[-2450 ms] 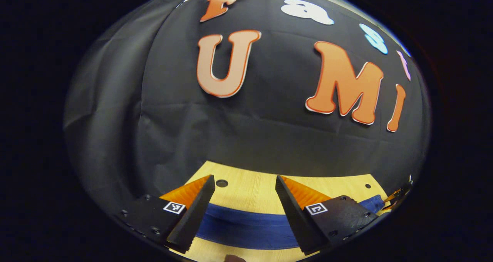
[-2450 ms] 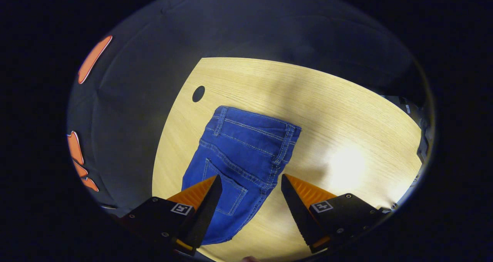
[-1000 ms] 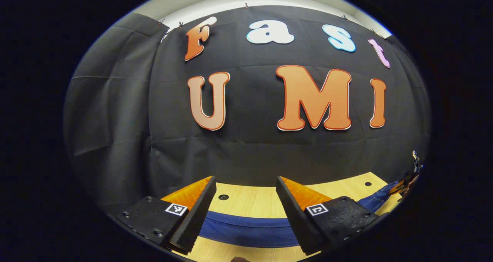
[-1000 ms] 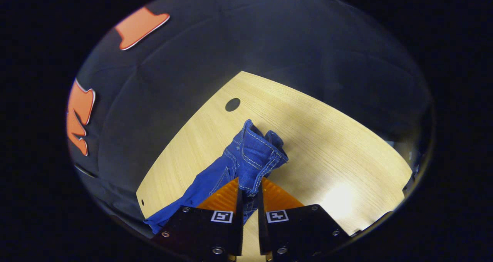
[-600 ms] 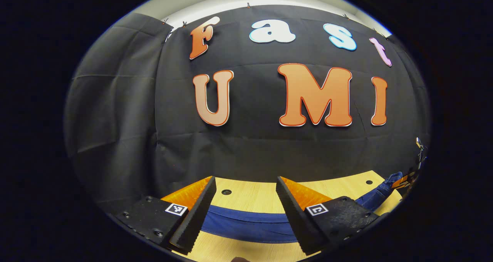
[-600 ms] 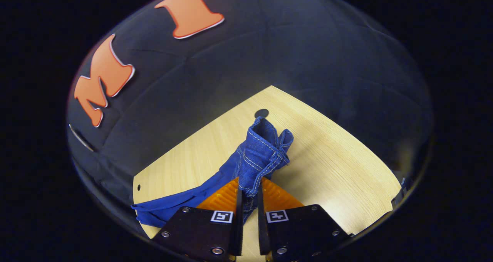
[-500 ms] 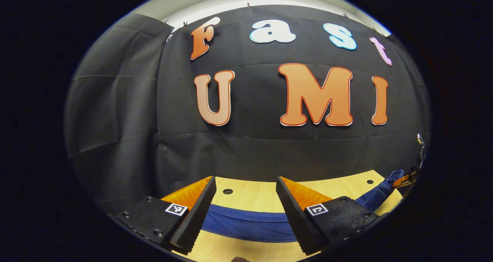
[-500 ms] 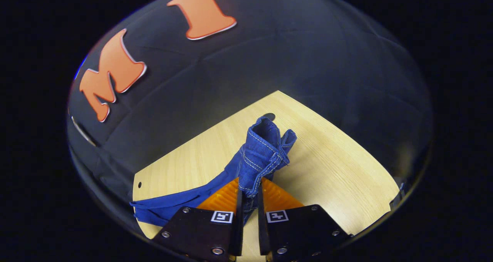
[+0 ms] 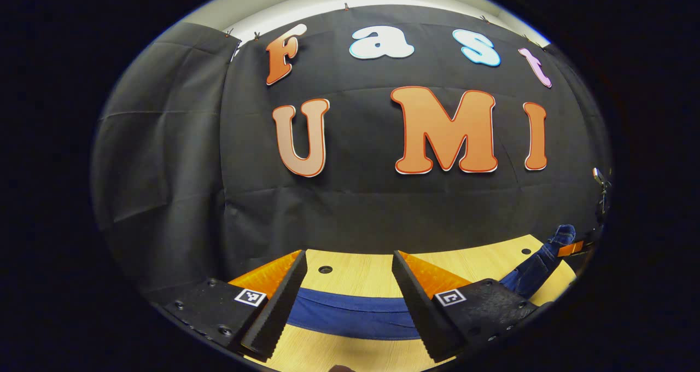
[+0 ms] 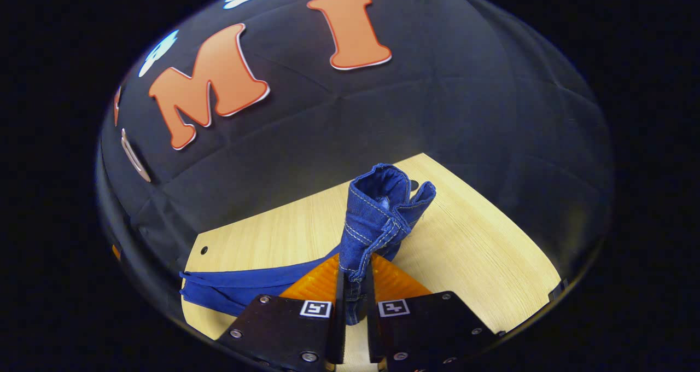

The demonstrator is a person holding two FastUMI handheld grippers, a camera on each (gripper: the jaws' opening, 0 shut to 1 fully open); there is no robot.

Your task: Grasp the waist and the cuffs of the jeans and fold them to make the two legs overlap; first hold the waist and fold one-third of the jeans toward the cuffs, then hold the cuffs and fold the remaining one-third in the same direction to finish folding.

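Presently, left to right:

Item 1. Left gripper [image 9: 345,290], left gripper view. Position: six o'clock of its view, low over the table. State: released, fingers spread wide with nothing between them. Through the gap a band of blue cloth crosses from nine o'clock to three o'clock; no contact with it can be made out.

Item 2. Blue denim jeans with pale contrast stitching [image 9: 355,316]. Position: the leg portion lies flat on the pale wood-grain table with round cable holes [image 9: 372,276]; toward four o'clock of the left gripper view the cloth rises off the table [image 9: 538,260] into the far gripper. In the right gripper view the waist end stands bunched and upright at centre [image 10: 383,213], while the legs trail flat toward eight o'clock [image 10: 240,287].

Item 3. Right gripper [image 10: 353,306], right gripper view. Position: six o'clock of its view. State: clenched, both fingers pressing on the waistband, which juts up from between them toward twelve o'clock.

Step in hand, as a judgement: the first step, grasping waist and cuffs to lay one leg over the other. The waist is secured and lifted; the cuff end is not yet taken.

Next move, as a judgement: the left gripper needs to descend onto the cuff end and close on it. Whether the cuffs lie directly beneath it cannot be told. Both ends would then travel together so the legs meet edge to edge.
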